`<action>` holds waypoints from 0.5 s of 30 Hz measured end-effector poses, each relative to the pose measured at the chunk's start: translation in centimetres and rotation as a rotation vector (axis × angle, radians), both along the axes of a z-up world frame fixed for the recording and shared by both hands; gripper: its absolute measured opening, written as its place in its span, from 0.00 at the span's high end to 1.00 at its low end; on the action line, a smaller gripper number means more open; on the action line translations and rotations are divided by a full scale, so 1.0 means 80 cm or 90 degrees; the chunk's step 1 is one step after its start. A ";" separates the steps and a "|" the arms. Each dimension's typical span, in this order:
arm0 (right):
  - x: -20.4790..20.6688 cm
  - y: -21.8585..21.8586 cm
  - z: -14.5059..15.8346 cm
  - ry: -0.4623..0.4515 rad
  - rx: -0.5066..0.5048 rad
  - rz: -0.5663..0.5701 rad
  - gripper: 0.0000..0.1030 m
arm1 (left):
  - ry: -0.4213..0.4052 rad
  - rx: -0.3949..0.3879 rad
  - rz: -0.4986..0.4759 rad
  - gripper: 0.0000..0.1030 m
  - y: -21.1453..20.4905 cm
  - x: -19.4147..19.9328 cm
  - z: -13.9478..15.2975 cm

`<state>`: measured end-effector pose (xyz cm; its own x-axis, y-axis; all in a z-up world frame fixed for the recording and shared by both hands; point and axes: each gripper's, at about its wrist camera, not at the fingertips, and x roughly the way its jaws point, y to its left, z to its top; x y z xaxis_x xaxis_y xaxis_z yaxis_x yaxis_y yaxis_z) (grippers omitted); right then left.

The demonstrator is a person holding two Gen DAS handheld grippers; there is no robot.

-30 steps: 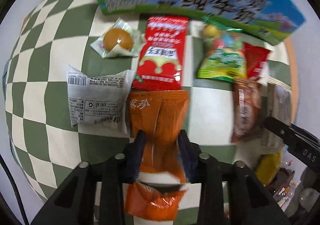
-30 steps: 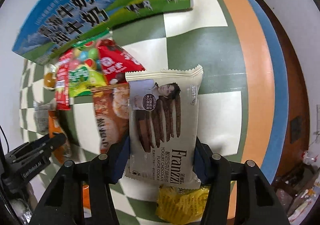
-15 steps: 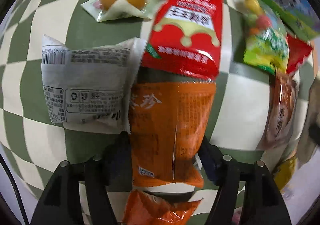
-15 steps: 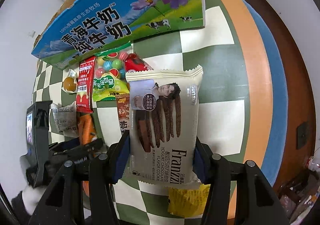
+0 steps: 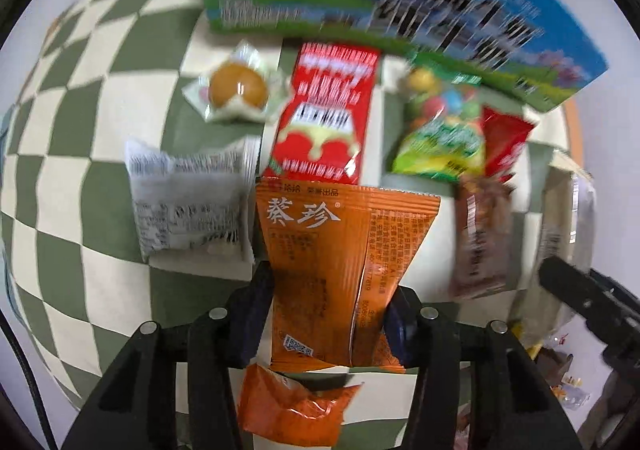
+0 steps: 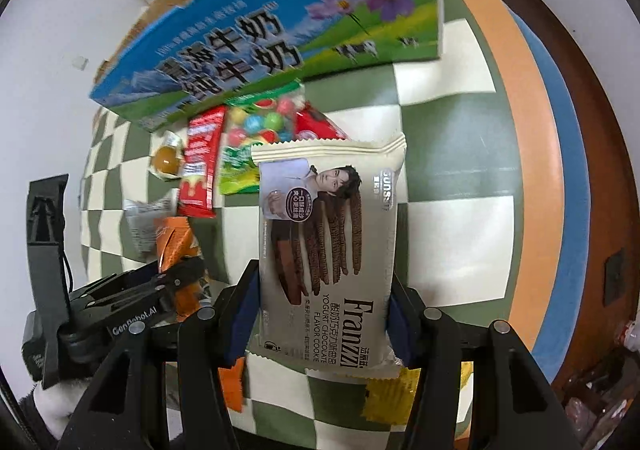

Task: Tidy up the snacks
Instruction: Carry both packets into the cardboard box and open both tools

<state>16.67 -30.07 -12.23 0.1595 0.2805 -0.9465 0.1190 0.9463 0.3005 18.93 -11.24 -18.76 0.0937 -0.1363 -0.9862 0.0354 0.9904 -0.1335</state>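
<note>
My left gripper (image 5: 330, 314) is shut on an orange snack packet (image 5: 340, 254) and holds it above the checkered tablecloth (image 5: 72, 122). My right gripper (image 6: 320, 310) is shut on a beige Franzzi cookie pack (image 6: 328, 246), also lifted. On the cloth lie a red packet (image 5: 324, 122), a white packet (image 5: 188, 206), a wrapped yellow cake (image 5: 236, 88), a green candy bag (image 5: 444, 130) and a brown packet (image 5: 480, 242). The left gripper also shows in the right wrist view (image 6: 168, 282).
A large blue and green milk carton box (image 6: 272, 38) lies along the back of the table. Another orange packet (image 5: 288, 406) and a yellow packet (image 6: 388, 394) lie near the front edge. The table's orange and blue rim (image 6: 540, 154) runs on the right.
The left gripper closed on the orange packet and lifted it back from the cloth. The right gripper keeps holding the cookie pack and has risen slightly.
</note>
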 end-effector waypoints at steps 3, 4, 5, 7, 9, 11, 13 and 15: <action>0.003 0.000 0.021 -0.019 0.015 0.002 0.43 | -0.035 -0.024 -0.002 0.55 -0.003 -0.005 0.057; 0.004 -0.001 0.029 -0.025 0.018 0.002 0.43 | -0.050 -0.036 -0.004 0.55 -0.007 0.000 0.079; 0.007 -0.001 0.037 -0.033 0.024 0.001 0.43 | -0.066 -0.045 -0.004 0.55 -0.011 0.003 0.097; 0.015 -0.003 0.060 -0.056 0.037 0.000 0.43 | -0.094 -0.059 -0.009 0.54 -0.007 0.017 0.126; 0.025 -0.005 0.081 -0.076 0.045 0.000 0.43 | -0.123 -0.068 -0.017 0.55 -0.002 0.042 0.165; 0.043 -0.010 0.105 -0.100 0.054 -0.002 0.43 | -0.146 -0.065 -0.027 0.54 -0.013 0.063 0.192; 0.065 -0.013 0.125 -0.124 0.050 -0.001 0.43 | -0.164 -0.058 -0.030 0.54 -0.026 0.100 0.207; 0.092 -0.017 0.143 -0.149 0.034 0.002 0.43 | -0.174 -0.043 -0.036 0.55 -0.026 0.149 0.214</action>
<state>24.00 -31.40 -0.77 0.3712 0.3299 -0.8680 0.0375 0.9287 0.3690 30.85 -13.31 -1.64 0.3459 -0.2140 -0.9135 0.1340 0.9749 -0.1776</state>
